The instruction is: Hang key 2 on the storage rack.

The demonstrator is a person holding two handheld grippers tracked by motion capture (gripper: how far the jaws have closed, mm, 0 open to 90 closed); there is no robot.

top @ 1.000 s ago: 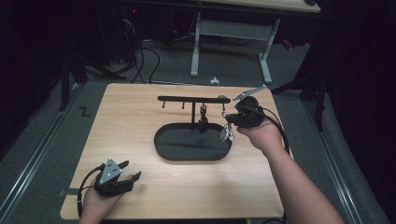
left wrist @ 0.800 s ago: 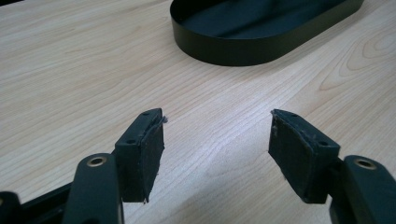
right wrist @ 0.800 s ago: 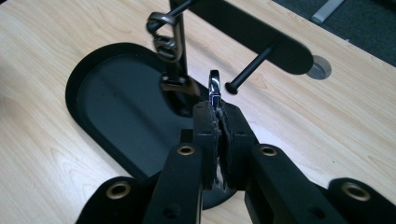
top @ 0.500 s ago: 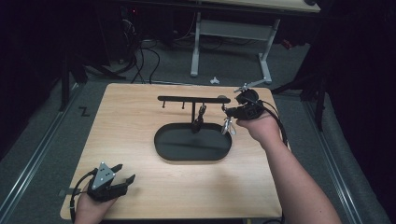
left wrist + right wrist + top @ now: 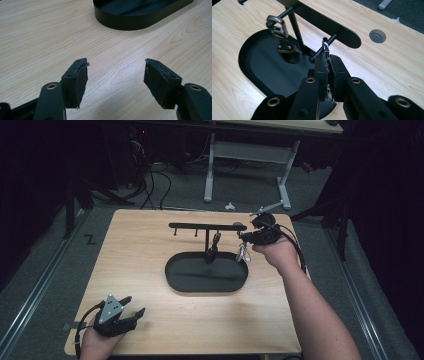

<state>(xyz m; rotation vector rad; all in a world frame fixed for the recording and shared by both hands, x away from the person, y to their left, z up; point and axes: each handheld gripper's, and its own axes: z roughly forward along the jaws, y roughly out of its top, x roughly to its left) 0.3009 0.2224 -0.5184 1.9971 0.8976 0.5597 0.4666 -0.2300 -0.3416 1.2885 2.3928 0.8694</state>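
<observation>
i see a pale wood bench [image 5: 150,270] in the middle of the high view, dark grey carpet around it and the room beyond mostly black. at the top of the frame stands a white-legged desk [image 5: 280,175], with cables [image 5: 155,180] trailing on the floor at upper left. on the bench sits a black oval tray [image 5: 175,275] with a hook rack [image 5: 200,225] rising from it; one metal snap clip [image 5: 279,31] hangs from a peg at upper left of the right gripper view. my right claw [image 5: 327,67] is pressed together on a second metal clip [image 5: 325,46] hooked on the peg at the bar's end, right of centre. my left claw [image 5: 116,80] rests at lower left of the bench, spread wide over bare wood, well apart from the tray.
</observation>
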